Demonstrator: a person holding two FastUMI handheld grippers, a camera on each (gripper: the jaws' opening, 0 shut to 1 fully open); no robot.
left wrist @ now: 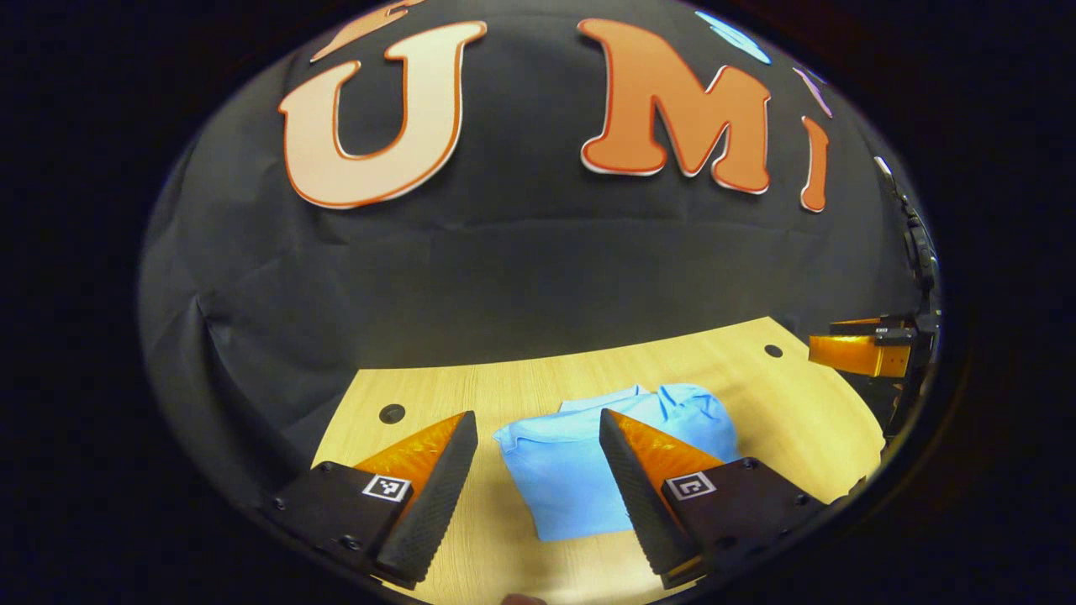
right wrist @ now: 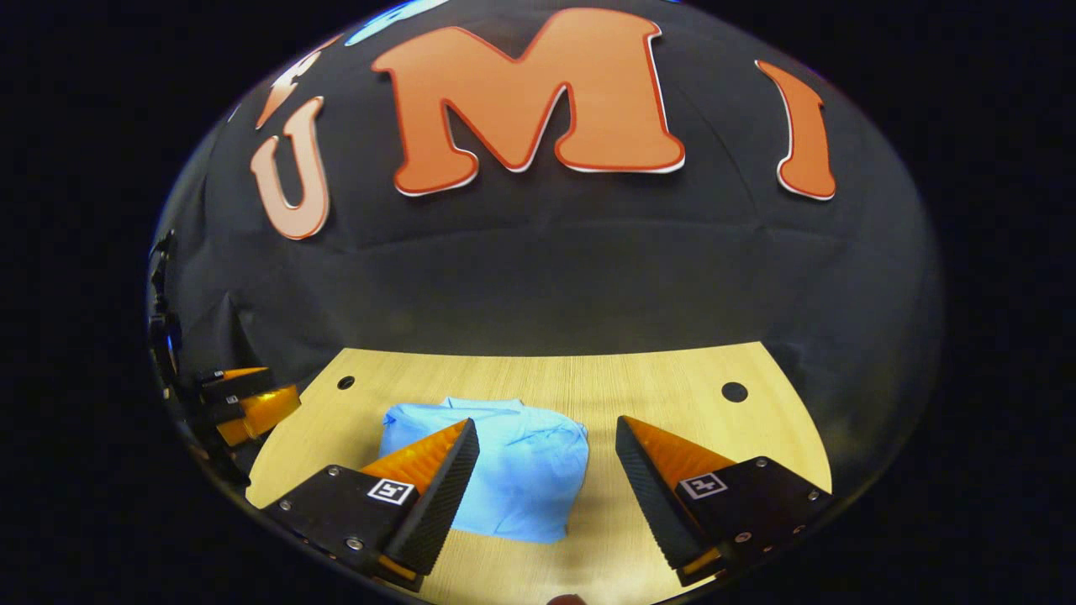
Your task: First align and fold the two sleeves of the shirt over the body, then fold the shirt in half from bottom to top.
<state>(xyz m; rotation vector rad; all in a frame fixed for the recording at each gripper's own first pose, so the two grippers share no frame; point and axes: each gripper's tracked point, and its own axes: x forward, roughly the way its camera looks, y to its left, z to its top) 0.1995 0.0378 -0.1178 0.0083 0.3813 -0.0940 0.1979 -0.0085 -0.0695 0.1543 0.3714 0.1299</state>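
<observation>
Both my claws hang spread and empty above the pale wooden surface [left wrist: 790, 412]. The light blue cotton shirt [left wrist: 580, 479] lies as a compact bundle, seemingly already folded, between my left claw [left wrist: 538, 487] fingers. From my right claw [right wrist: 546, 496] it sits low and left. Far right, the left gripper view catches my other claw.

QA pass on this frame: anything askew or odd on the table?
Nothing stands out. The blue shirt lies as a compact folded bundle on the wooden table, slightly rumpled at its far edge. The left gripper and right gripper hang open above it.
</observation>
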